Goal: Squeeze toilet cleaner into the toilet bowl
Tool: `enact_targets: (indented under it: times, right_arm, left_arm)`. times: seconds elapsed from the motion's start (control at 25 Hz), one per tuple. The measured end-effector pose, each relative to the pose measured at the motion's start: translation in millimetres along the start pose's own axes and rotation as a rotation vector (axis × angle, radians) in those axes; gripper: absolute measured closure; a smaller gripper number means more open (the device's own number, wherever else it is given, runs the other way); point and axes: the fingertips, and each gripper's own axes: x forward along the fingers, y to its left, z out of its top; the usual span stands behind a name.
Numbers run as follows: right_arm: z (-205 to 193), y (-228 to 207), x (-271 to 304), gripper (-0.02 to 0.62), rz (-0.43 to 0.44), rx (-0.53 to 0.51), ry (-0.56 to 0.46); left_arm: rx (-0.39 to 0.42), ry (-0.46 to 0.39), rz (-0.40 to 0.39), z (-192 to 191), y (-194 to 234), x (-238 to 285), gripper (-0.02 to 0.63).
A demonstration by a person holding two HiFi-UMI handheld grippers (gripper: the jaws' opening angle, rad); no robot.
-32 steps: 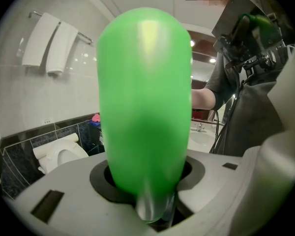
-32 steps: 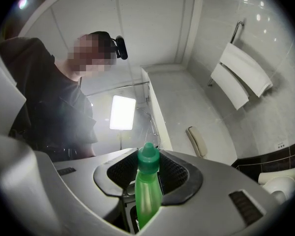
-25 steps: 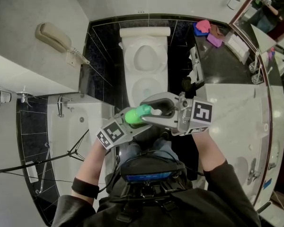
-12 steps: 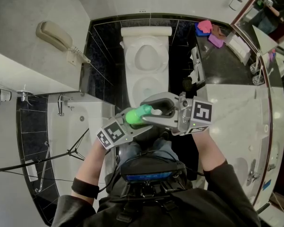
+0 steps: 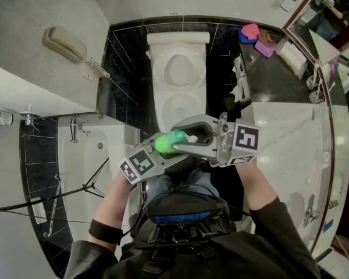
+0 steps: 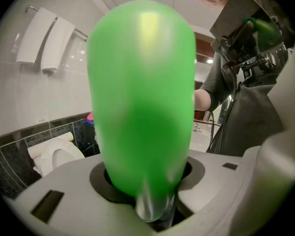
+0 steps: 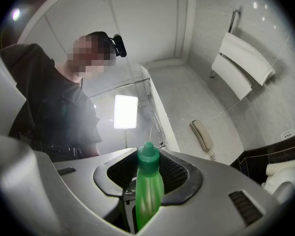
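The left gripper (image 5: 161,150) and the right gripper (image 5: 190,143) both pinch one green bottle (image 5: 170,142). The left one squeezes the fat part. The right one squeezes the thin part by the cap. The bottle lies on its side in the air, just by the near edge of the toilet (image 5: 180,85). The toilet lid is up.

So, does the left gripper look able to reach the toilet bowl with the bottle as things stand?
Probably yes: the toilet bowl lies open just ahead of the left gripper, with nothing between, though the right gripper also clamps the bottle.
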Motion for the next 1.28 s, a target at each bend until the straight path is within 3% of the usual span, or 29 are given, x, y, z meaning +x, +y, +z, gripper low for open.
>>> enact_targets:
  times: [0.32, 0.48, 0.6, 0.88, 1.08, 1.28]
  right_arm:
    - [-2.3, -0.7, -1.4, 0.454, -0.019, 0.019, 0.006]
    - [-7.3, -4.0, -2.1, 0.454, -0.045, 0.044, 0.025]
    - [-13.7, -8.4, -3.5, 0.454, -0.085, 0.080, 0.042]
    - [-36.6, -19.0, -8.4, 0.449, -0.225, 0.212, 0.091]
    - [-49.7, -26.8, -9.1, 0.451, -0.362, 0.383, 0.149]
    - [-58.6, -30.8, -9.6, 0.451, -0.481, 0.534, 0.238]
  left_arm:
    - [-0.008, 0.001, 0.023, -0.9, 1.0, 2.2, 0.411]
    - [-0.013, 0.015, 0.078, -5.9, 7.4, 3.2, 0.411]
    - [-0.003, 0.031, 0.184, -11.8, 20.1, 3.8, 0.411]
    - [0.045, 0.083, 0.556, -43.9, 61.0, -2.0, 0.411]
    - [0.075, 0.080, 0.708, -52.6, 76.8, -5.5, 0.413]
    - [0.076, 0.090, 0.785, -59.6, 84.4, -7.6, 0.414]
